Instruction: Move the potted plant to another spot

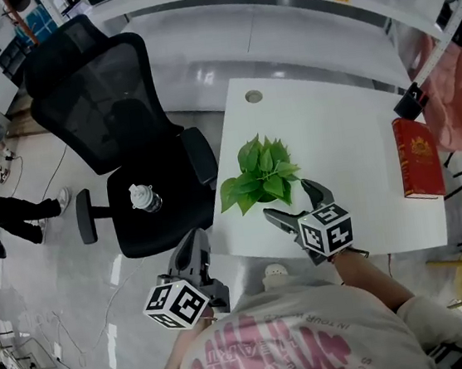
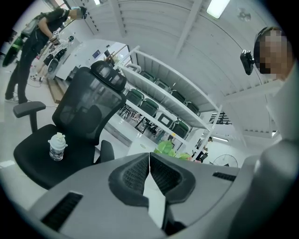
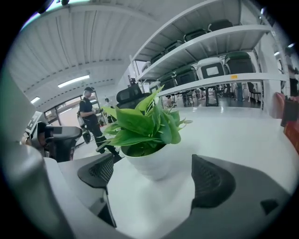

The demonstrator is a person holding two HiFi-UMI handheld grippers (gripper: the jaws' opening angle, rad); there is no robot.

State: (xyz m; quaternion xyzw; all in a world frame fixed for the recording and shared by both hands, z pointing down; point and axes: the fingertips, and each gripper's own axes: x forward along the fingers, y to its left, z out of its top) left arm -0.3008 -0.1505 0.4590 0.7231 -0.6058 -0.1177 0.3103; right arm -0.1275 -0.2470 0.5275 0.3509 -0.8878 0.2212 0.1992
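Plant (image 1: 262, 176): green and leafy, it stands up straight on the white table (image 1: 340, 116), close to the table's left side and near the front edge. In the right gripper view the leaves (image 3: 140, 123) fill the middle.

Pot (image 3: 152, 162): white and round. It rests on the table just past the right gripper's jaws, in line with the gap between them. In the head view the leaves hide it.

Right gripper (image 1: 293, 200): it is low over the table, pointing at the plant. Its jaws are wide apart, one on each side, with only table top right between them. They are very near the pot, but I see no touch. The same gripper in its own view (image 3: 153, 163) holds nothing.

Left gripper (image 1: 195, 244): it is off the table, down near the person's body, beside the chair. In its own view (image 2: 149, 164) the two jaws meet at the tips, with only a thin slit lower down, and nothing is in them.

Chair (image 1: 121, 143): black with a mesh back, it stands on the floor left of the table.

Bottle (image 1: 143, 198): small and clear with a white top, it stands on the chair seat, well apart from the plant.

Book (image 1: 417, 156): red, it lies flat by the table's right edge, far from the plant.

Hole (image 1: 254, 96): a small round one near the table's far left corner.

Shirt (image 1: 317, 344): white with pink print, at the bottom of the head view.
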